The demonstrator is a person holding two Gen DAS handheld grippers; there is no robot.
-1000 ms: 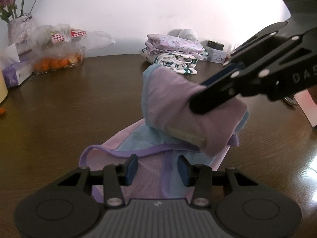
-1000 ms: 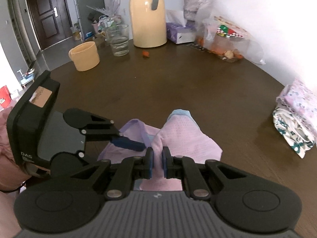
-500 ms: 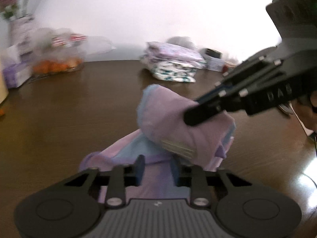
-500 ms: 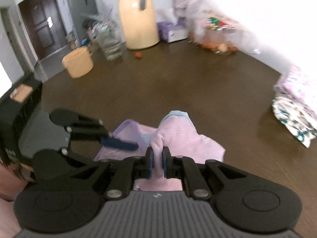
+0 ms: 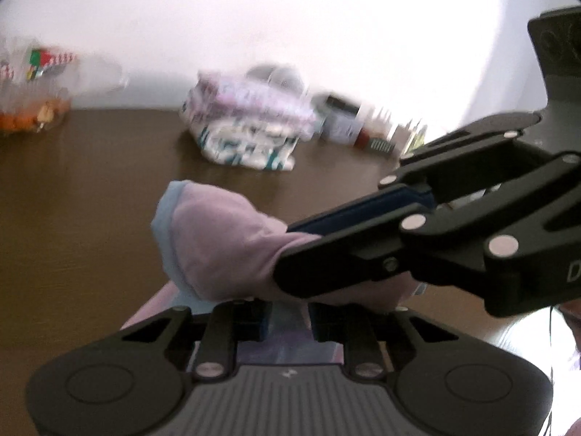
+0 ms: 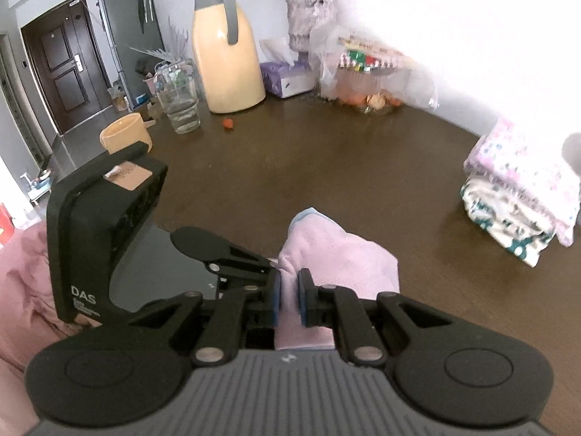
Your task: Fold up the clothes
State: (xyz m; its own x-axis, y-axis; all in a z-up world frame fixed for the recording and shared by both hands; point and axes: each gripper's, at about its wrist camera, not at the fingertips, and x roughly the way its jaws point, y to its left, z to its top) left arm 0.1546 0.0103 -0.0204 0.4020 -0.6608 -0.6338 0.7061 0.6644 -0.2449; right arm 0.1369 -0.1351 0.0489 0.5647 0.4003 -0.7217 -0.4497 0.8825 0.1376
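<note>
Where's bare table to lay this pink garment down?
Bare: the brown table between the pink garment, the folded stack and the glass. Crowded: the back edge, around the yellow jug and fruit bag.

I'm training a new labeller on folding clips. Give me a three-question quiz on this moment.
1. True or false: the right tool is clamped on the pink garment.
2. What lies on the table to the right in the right wrist view? A) folded clothes B) a book C) a plate
3. Fill in: beside the yellow jug stands a ___ of water.

Key: 1 true; 2 A, the folded clothes; 3 glass.
</note>
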